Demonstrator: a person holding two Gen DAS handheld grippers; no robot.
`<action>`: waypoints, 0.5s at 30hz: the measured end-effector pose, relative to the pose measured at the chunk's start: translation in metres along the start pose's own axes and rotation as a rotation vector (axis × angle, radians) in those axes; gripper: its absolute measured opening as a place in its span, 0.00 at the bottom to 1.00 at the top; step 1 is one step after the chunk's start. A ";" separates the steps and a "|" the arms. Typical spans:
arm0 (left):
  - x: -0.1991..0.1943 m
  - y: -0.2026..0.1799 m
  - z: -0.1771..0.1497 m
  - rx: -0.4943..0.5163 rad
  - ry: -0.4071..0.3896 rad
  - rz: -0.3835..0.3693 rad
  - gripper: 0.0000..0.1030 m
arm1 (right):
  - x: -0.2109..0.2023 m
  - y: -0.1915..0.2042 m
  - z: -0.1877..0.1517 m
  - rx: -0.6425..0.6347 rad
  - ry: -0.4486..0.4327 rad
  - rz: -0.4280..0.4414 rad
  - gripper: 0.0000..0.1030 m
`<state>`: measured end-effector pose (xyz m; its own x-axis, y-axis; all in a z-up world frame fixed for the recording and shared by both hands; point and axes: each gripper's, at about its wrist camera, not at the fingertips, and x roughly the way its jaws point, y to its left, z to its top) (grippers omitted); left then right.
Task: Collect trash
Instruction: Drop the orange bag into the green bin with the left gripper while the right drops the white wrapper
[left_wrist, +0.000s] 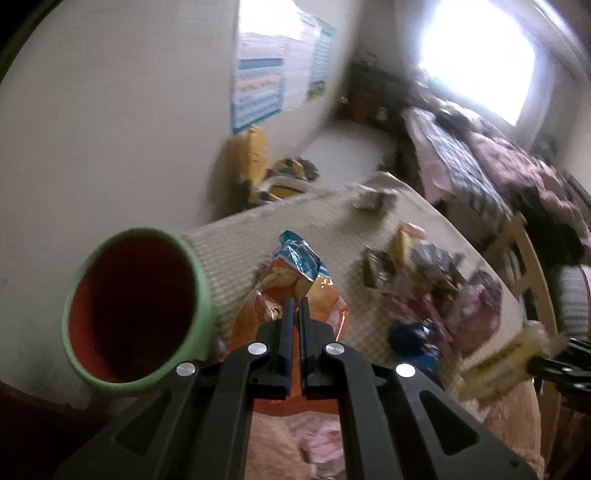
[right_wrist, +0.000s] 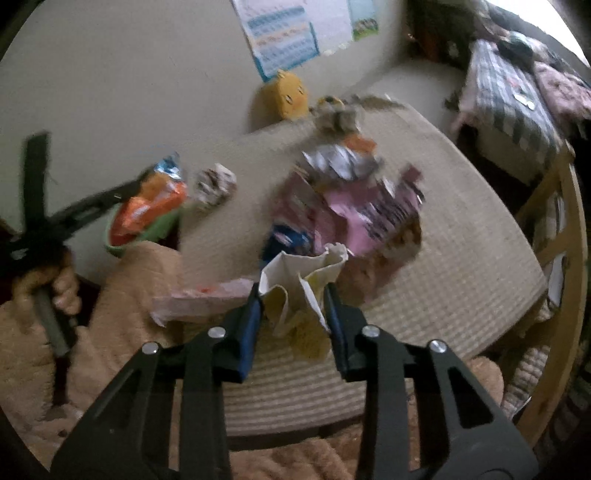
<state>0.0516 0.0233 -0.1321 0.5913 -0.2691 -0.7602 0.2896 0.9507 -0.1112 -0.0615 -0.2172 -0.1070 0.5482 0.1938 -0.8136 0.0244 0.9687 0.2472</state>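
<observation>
Daylight only, coming thru the window (left_wrist: 476, 59) top right of left wrist view, blown out to pure white w/ glare bleeding over the bed (left_wrist: 480, 155) below it. Rest of room dim, greyish, colours muted. Both views smeared by motion blur: the wrapper pile (right_wrist: 354, 199) is mush in right wrist view, wall poster (right_wrist: 284, 40) unreadable. Near gripper arms sharper than the bkgd. Heavy fisheye bending, mat (right_wrist: 461, 240) edges curve, dark vignette in corners. Shadows soft, faint.
</observation>
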 end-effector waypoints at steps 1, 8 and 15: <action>-0.001 0.009 0.001 -0.015 -0.009 0.024 0.00 | -0.004 0.008 0.009 -0.014 -0.021 0.018 0.32; -0.001 0.087 -0.008 -0.159 -0.013 0.148 0.00 | 0.014 0.077 0.078 -0.100 -0.153 0.162 0.32; 0.039 0.159 -0.022 -0.248 0.076 0.196 0.00 | 0.083 0.165 0.122 -0.207 -0.114 0.273 0.32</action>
<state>0.1040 0.1669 -0.1940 0.5574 -0.0741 -0.8269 -0.0220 0.9943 -0.1039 0.0901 -0.0603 -0.0689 0.6009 0.4428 -0.6655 -0.2996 0.8966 0.3261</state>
